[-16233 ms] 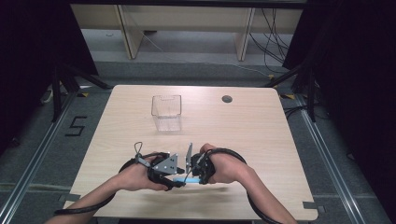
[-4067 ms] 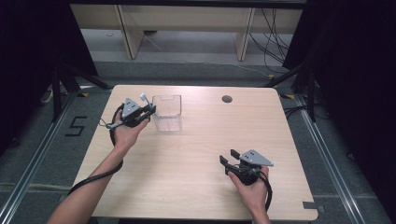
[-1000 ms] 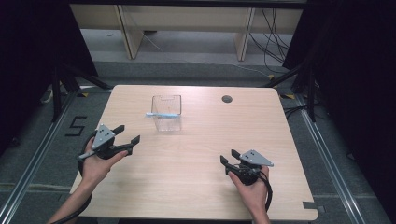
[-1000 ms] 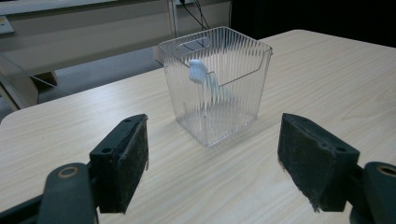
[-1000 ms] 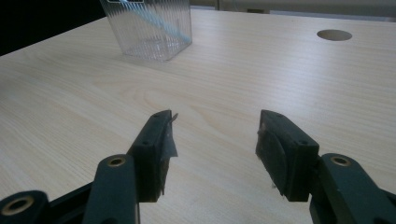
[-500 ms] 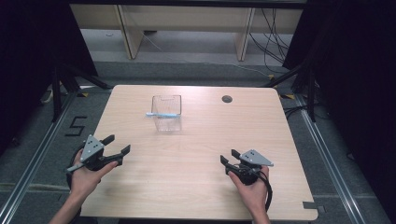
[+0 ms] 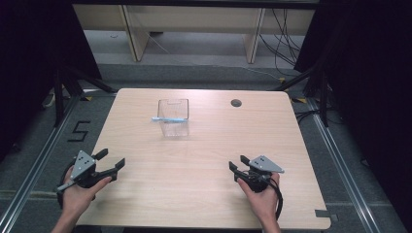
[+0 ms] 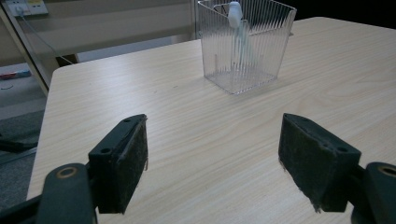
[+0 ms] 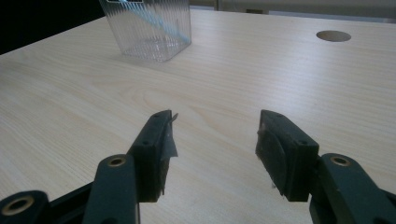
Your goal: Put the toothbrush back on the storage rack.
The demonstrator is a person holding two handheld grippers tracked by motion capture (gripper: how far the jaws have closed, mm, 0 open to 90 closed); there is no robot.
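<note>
The light-blue pen point(image 7: 168, 119) stands slanted inside the clear ribbed container point(image 7: 173, 118). Left gripper point(image 7: 111, 162) and right gripper point(image 7: 235, 168), jaws spread and empty, sit near the table's point(image 7: 209, 160) front edge; placing looks finished, nothing further needed.

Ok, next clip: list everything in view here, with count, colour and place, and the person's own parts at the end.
Container: 1, clear ribbed plastic, far middle of the table, left of centre.
Pen-like stick: 1, light blue with a white end, leaning in the container, its end past the left rim.
Table: 1, light wood, centre of the high view.
Cable hole: 1, dark, round, far right part of the tabletop.
Floor marking "5": 1, black, on the grey floor left of the table.
Cables: several, dark, on the floor behind the table.
Left gripper: 1, black with grey plate, near left edge, jaws apart, empty.
Right gripper: 1, black with grey plate, near right, jaws apart, empty.
</note>
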